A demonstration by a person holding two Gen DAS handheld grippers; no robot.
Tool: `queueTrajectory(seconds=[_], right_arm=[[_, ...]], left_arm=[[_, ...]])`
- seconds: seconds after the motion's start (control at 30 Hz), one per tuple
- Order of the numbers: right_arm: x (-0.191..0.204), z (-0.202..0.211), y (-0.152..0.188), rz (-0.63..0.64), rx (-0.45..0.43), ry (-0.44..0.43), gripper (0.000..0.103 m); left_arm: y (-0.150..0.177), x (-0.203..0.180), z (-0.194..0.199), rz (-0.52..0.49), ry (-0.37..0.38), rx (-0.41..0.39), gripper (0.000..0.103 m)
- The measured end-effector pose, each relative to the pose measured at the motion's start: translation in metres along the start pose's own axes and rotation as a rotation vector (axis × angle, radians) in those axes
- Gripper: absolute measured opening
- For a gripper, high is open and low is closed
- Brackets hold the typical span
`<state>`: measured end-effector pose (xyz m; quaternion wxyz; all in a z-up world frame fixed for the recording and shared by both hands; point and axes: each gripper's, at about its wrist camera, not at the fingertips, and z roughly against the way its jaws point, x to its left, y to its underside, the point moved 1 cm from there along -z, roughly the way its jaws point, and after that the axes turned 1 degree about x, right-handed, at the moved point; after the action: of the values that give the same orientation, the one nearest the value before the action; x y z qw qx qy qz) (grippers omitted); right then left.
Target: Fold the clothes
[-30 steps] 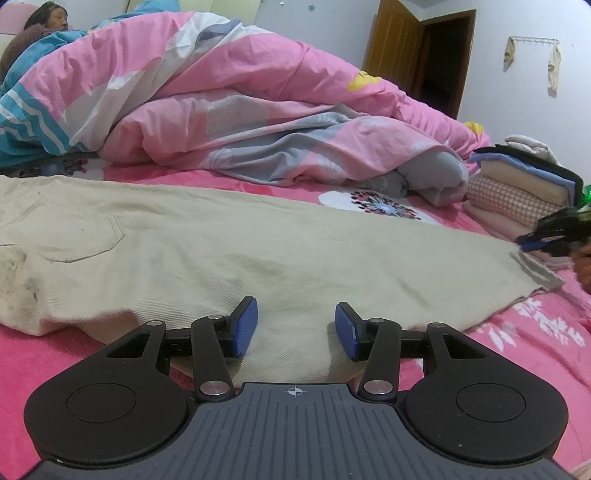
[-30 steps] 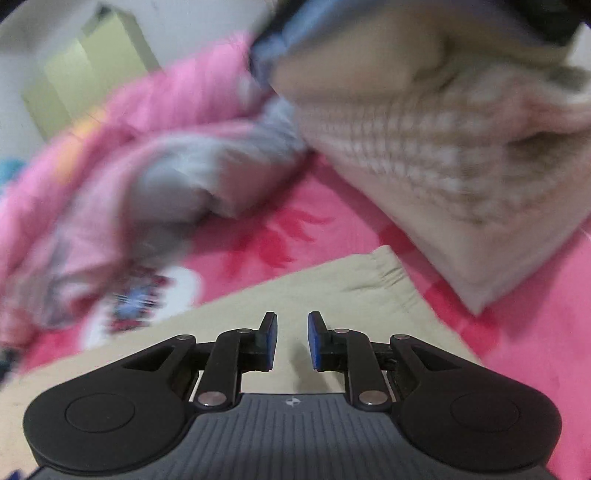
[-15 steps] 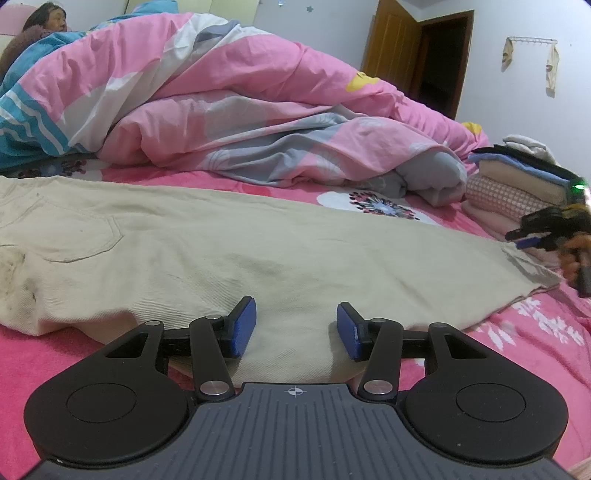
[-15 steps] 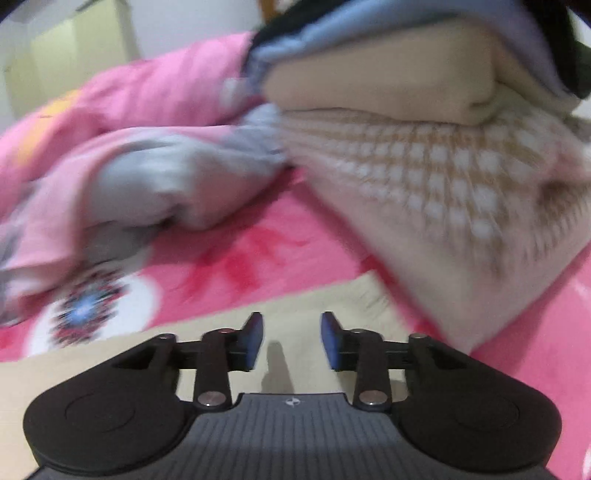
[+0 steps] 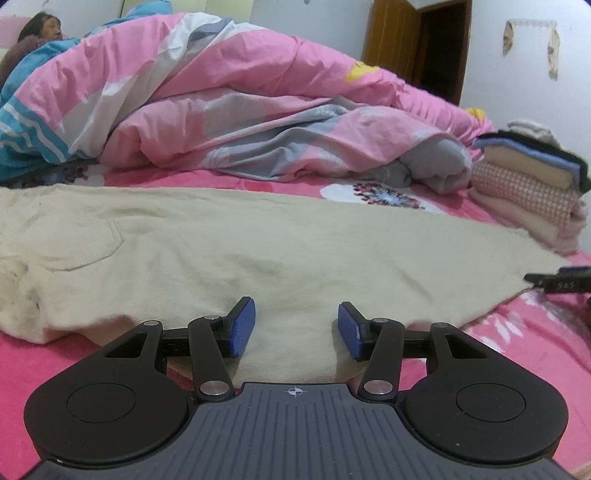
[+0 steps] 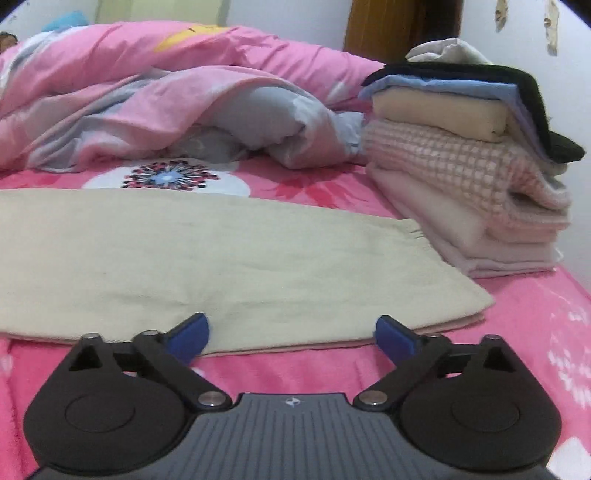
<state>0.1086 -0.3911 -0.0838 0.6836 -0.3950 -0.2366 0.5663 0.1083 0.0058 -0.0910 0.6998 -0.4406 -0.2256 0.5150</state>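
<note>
**Right gripper swings back to the trouser hem, jaws flung wide**

Since a second ago the right gripper (image 6: 291,334) has left the pile of folded clothes that filled its view and now sits low at the near edge of the beige trousers (image 6: 236,266), by the leg's hem end. Its jaws have just been opening, from nearly closed to fully spread; the blue pads (image 6: 192,334) stand far apart with nothing pinched, the cloth's edge lying just ahead of and between them. The left gripper (image 5: 297,326) has barely shifted: its jaws are half spread, blue pads (image 5: 243,326) clear of each other, hovering over the near edge of the trousers (image 5: 280,243) without pressing on the cloth.

The trousers lie flat across the pink floral bedsheet (image 6: 517,314), one leg folded over the other so two edges show at the hem. In the left wrist view a back pocket (image 5: 88,243) shows toward the left end, and the right gripper's tip (image 5: 557,282) pokes in at the right edge near the hem.

Just beyond the hem stands the stack of folded clothes (image 6: 469,166), close to the trousers but not clearly touching them. Behind lies a rumpled pink quilt (image 5: 229,99), with a person (image 5: 40,31) lying at its far left end.
</note>
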Motion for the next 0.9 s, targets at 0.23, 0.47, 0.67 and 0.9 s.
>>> queueTrajectory(seconds=[0.23, 0.47, 0.67, 0.9], right_arm=[[-0.022, -0.006, 0.004, -0.148, 0.041, -0.093, 0.103], [-0.022, -0.005, 0.004, -0.154, 0.037, -0.094, 0.103], [-0.020, -0.005, 0.005, -0.146, 0.030, -0.077, 0.103], [-0.020, -0.005, 0.004, -0.142, 0.036, -0.074, 0.103]], left_arm=[[-0.028, -0.025, 0.022, 0.036, -0.107, -0.076, 0.078], [-0.044, -0.039, -0.012, -0.008, -0.238, -0.001, 0.102], [-0.029, -0.020, -0.040, 0.090, -0.301, 0.108, 0.103], [-0.023, -0.028, -0.045, 0.042, -0.351, 0.100, 0.103]])
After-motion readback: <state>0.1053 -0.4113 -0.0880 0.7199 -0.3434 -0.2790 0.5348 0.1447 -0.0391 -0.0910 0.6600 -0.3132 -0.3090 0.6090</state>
